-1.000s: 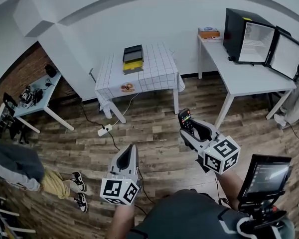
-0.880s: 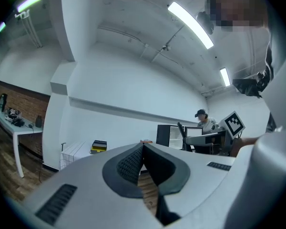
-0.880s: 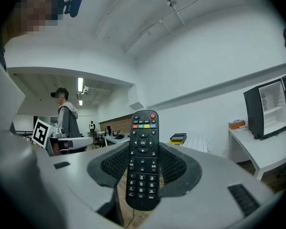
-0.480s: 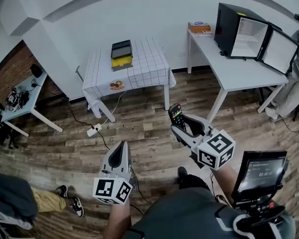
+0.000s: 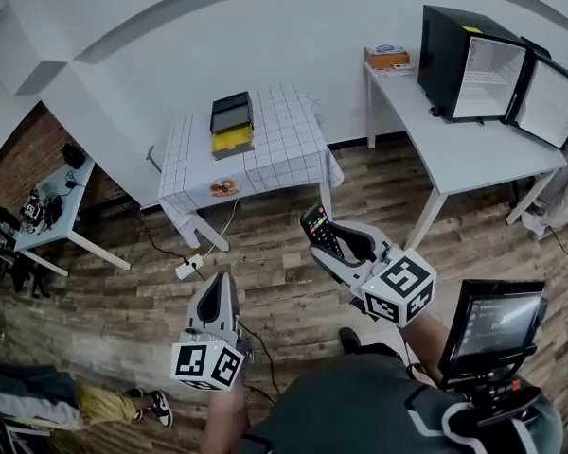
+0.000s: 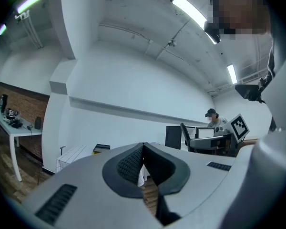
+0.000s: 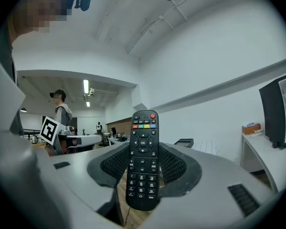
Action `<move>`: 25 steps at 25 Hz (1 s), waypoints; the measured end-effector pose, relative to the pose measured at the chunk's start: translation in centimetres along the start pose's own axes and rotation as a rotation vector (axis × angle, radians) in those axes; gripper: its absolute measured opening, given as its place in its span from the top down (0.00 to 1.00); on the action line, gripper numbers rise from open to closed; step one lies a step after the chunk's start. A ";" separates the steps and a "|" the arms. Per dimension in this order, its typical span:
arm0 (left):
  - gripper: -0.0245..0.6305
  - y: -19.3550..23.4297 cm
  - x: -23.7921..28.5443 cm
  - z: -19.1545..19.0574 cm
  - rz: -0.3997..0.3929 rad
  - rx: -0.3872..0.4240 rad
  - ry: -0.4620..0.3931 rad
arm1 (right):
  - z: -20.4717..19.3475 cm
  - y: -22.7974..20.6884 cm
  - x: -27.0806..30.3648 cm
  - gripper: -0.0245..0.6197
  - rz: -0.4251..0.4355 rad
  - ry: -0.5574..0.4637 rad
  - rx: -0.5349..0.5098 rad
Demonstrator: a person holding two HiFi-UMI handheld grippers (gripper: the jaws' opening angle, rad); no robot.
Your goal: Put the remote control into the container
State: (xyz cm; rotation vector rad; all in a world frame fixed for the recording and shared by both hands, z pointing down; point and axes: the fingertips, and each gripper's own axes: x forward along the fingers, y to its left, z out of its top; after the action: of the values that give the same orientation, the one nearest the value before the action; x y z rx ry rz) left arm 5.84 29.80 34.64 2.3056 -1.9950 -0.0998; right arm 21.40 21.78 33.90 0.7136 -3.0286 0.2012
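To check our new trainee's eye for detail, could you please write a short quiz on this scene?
1. True or false: the left gripper holds the remote control.
2. What lies on the checked table? A) a black and yellow container B) a kettle C) a laptop
3. The black box on the white desk: door open or shut?
Key: 1 false, the right gripper holds it; 2 A; 3 open.

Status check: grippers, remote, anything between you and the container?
Left gripper empty, jaws together. Right gripper shut on remote control, upright. Container on checked table ahead; only a power strip on the floor between.
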 end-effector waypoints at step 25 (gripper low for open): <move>0.95 12.8 14.8 1.0 0.041 0.006 0.042 | 1.5 -12.3 17.6 0.65 -0.010 0.022 0.056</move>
State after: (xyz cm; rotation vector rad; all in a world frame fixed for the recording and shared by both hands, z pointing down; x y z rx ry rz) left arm -4.76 13.28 35.20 2.2495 -2.0243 -0.0421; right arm 11.12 2.86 34.83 0.7249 -3.0093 0.2933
